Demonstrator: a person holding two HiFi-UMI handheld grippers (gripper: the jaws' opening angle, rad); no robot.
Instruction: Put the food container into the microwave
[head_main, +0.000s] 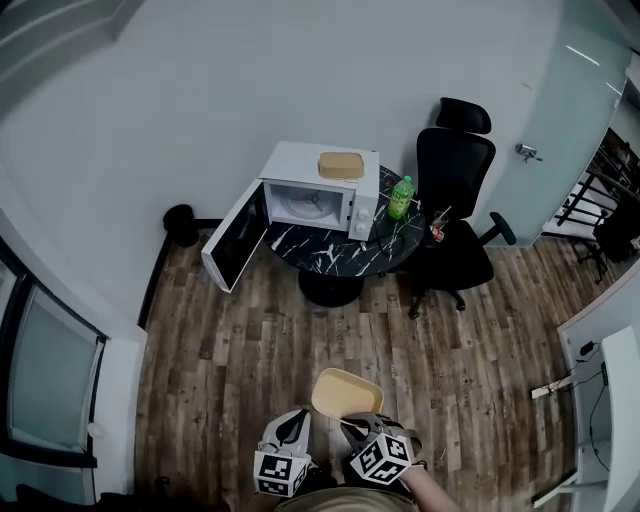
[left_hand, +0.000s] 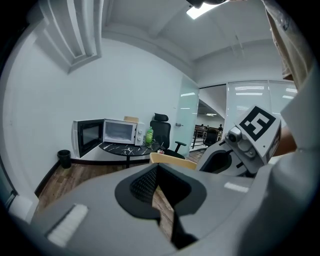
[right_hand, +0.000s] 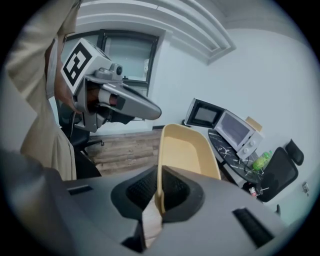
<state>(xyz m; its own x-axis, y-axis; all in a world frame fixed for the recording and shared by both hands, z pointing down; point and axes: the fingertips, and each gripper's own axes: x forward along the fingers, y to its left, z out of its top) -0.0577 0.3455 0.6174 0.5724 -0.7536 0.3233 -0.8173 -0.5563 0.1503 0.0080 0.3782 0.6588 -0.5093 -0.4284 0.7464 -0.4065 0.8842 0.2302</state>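
The tan food container (head_main: 346, 393) is an open shallow tub held low over the wood floor, with my right gripper (head_main: 358, 422) shut on its near rim. In the right gripper view the container (right_hand: 187, 150) runs forward from the jaws of the right gripper (right_hand: 160, 172). My left gripper (head_main: 292, 418) hangs just left of it, jaws together with nothing between them (left_hand: 158, 167). The white microwave (head_main: 315, 195) stands far ahead on a round black marble table (head_main: 330, 255), its door (head_main: 235, 238) swung wide open to the left.
A tan lidded box (head_main: 341, 165) lies on top of the microwave. A green bottle (head_main: 400, 197) stands at the microwave's right, and a black office chair (head_main: 455, 200) beside the table. A black bin (head_main: 181, 224) sits by the wall at the left.
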